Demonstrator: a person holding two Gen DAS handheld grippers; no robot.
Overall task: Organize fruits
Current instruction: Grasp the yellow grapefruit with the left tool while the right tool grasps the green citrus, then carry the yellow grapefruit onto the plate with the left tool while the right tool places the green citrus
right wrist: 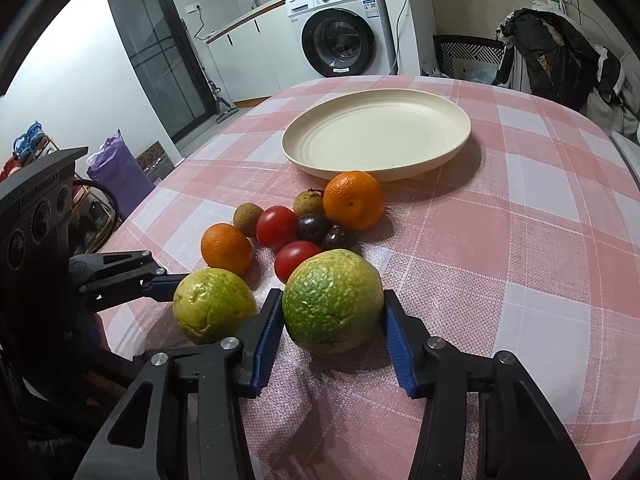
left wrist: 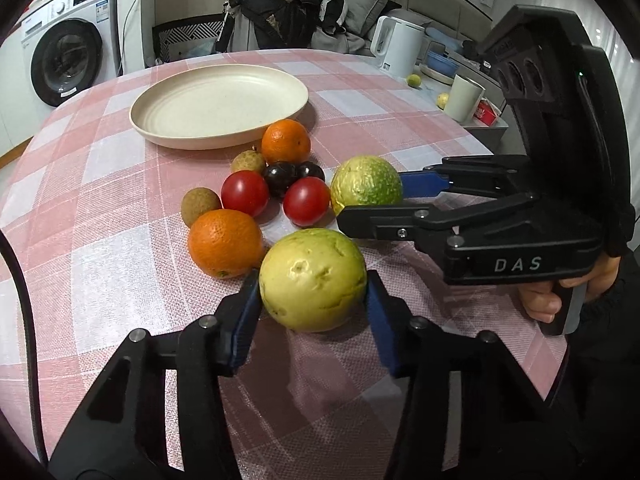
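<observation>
With both grippers already down at the near edge of the pile, looks like the grasping step, two fruits at once. Left gripper (left wrist: 314, 306) spread wide around the yellow guava (left wrist: 313, 279), blue pads (left wrist: 247, 312) at or just off its sides (contact hard to tell). Right gripper (right wrist: 334, 322) likewise straddling the greener guava (right wrist: 333, 300), left pad touching, right pad close. Both fruits resting on the checked tablecloth (right wrist: 520, 240). Next, by this reading: squeeze, lift clear of neighbours, carry over to the plate (right wrist: 448, 148) beyond. Further back, two oranges (left wrist: 225, 242), tomatoes (left wrist: 245, 193), dark plums (left wrist: 282, 175) and longans (left wrist: 200, 205) clustered, partly hiding each other. Undersides of both guavas out of sight
</observation>
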